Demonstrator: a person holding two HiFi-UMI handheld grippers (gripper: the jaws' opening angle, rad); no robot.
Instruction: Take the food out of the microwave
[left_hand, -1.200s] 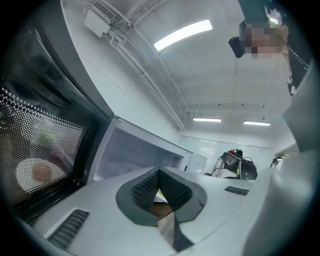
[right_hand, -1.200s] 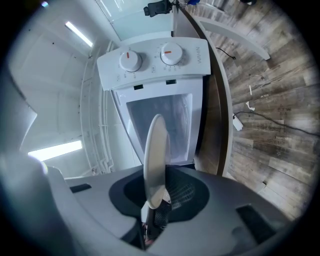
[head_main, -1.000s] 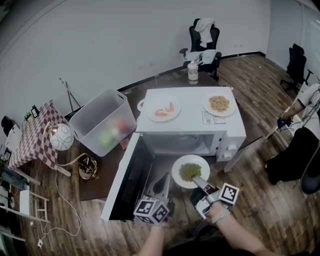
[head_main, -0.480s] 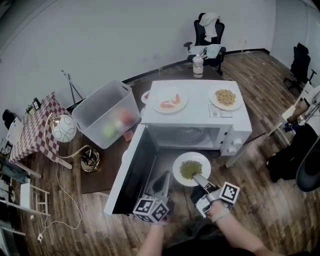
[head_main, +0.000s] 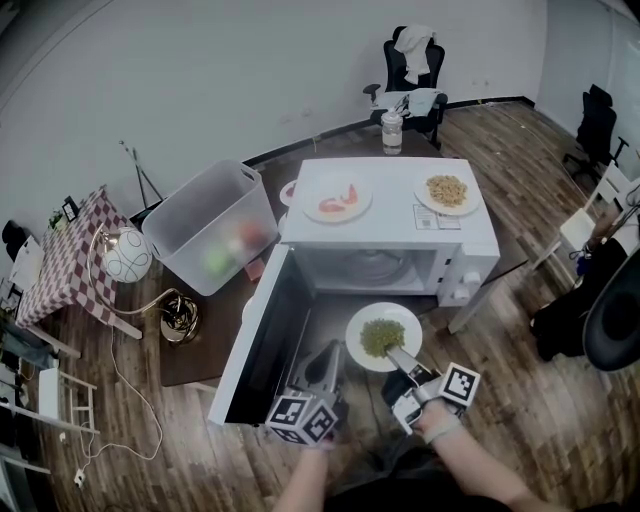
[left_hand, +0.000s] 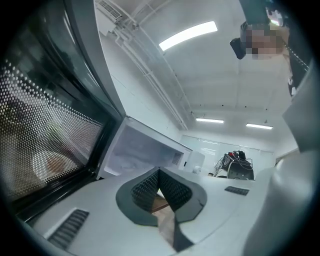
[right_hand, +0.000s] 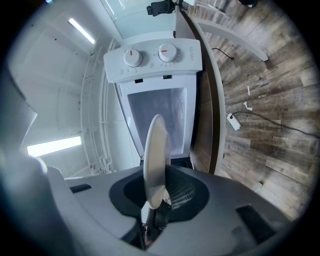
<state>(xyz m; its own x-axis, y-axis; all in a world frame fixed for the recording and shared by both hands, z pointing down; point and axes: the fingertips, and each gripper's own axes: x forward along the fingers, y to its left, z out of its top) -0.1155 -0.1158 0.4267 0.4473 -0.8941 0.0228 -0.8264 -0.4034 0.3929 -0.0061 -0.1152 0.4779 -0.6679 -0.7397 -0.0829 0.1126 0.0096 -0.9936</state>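
The door (head_main: 258, 345) stands swung wide to the left, so the opening step is done. Just beside its inner face the left gripper (head_main: 328, 352) hangs idle; the left gripper view shows it (left_hand: 159, 172) clenched tip to tip with nothing between the pads.

Right of it, the plate (head_main: 360, 322) with green food (head_main: 380, 338) is out of the microwave (head_main: 390, 230) and hangs in the air just in front of the opening. The right gripper (head_main: 392, 356) grasps its near rim, and the right gripper view shows the plate (right_hand: 154, 150) edge-on, pinched between the pads of that gripper (right_hand: 158, 201). The cavity (head_main: 368, 270) looks bare apart from its turntable.

By my reading the removal itself is nearly done. What remains is to set the plate down, perhaps on top of the microwave, where a red dish (head_main: 337, 197) and a yellow dish (head_main: 447, 190) already sit, with bare room between them. The door may then want closing.
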